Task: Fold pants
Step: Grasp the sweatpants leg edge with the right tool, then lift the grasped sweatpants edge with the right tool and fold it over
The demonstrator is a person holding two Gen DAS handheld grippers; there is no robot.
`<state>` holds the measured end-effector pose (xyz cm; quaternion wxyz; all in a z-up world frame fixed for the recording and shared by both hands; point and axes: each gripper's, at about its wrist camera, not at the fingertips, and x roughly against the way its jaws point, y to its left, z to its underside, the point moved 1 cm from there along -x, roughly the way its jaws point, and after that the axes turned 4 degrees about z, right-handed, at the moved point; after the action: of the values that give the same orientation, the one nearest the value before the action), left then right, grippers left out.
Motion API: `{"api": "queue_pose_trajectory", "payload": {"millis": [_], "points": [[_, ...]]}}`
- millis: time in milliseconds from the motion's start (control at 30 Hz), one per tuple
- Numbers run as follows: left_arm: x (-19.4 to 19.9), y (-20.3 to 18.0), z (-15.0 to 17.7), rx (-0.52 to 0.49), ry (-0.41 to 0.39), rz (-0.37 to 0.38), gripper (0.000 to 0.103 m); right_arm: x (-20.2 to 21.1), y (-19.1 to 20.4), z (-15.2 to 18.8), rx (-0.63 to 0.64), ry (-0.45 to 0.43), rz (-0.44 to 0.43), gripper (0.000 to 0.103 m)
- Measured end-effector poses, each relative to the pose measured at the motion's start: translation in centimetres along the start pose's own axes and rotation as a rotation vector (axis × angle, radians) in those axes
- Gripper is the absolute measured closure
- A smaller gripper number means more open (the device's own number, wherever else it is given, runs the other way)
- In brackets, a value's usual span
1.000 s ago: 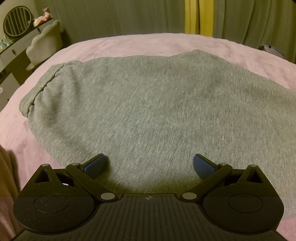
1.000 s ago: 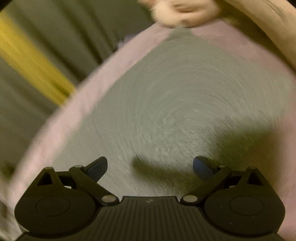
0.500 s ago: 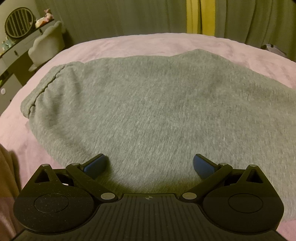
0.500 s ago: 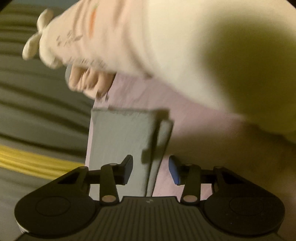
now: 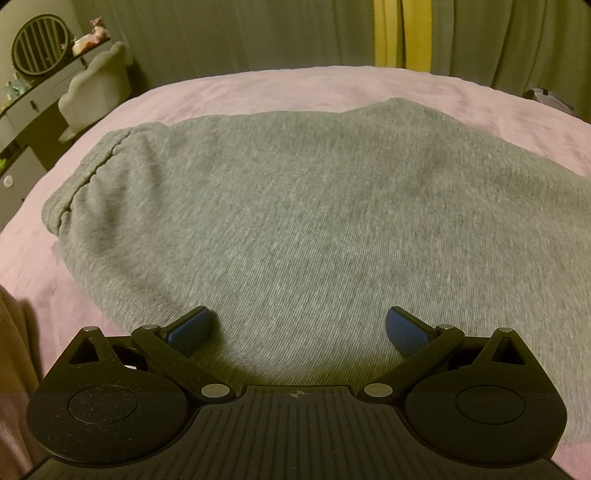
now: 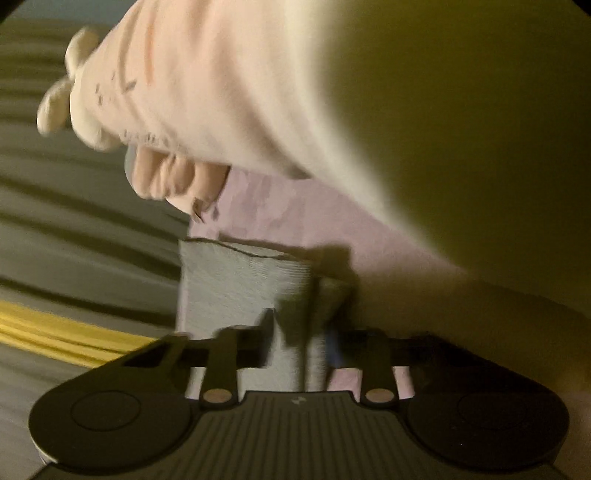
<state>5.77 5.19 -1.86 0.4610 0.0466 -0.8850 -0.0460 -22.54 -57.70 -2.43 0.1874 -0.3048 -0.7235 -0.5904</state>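
Grey sweatpants lie flat on a pink bed cover, the gathered waistband at the left. My left gripper hovers low over the near edge of the pants, open, with nothing between its blue pads. In the right wrist view, which is blurred, a narrow grey leg end runs toward me. My right gripper is closing, and a fold of that grey cloth sits between its nearly joined jaws. Above it hang a person's pale sleeve and hand.
A dresser with a round slatted object and a pale chair stand at the far left. Grey-green curtains with a yellow strip hang behind the bed. The pink cover extends all around the pants.
My right gripper swung from over the broad cloth to the narrow leg end, and its jaws drew in around the fabric. The left gripper stayed still and open.
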Motion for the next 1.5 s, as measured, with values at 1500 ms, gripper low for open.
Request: {"api": "queue_pose_trajectory", "payload": {"millis": [1500], "points": [[3.1, 2.8, 0.3, 0.201, -0.211, 0.006, 0.0, -1.0, 21.9, 34.8, 1.499, 0.29, -0.171, 0.092]]}}
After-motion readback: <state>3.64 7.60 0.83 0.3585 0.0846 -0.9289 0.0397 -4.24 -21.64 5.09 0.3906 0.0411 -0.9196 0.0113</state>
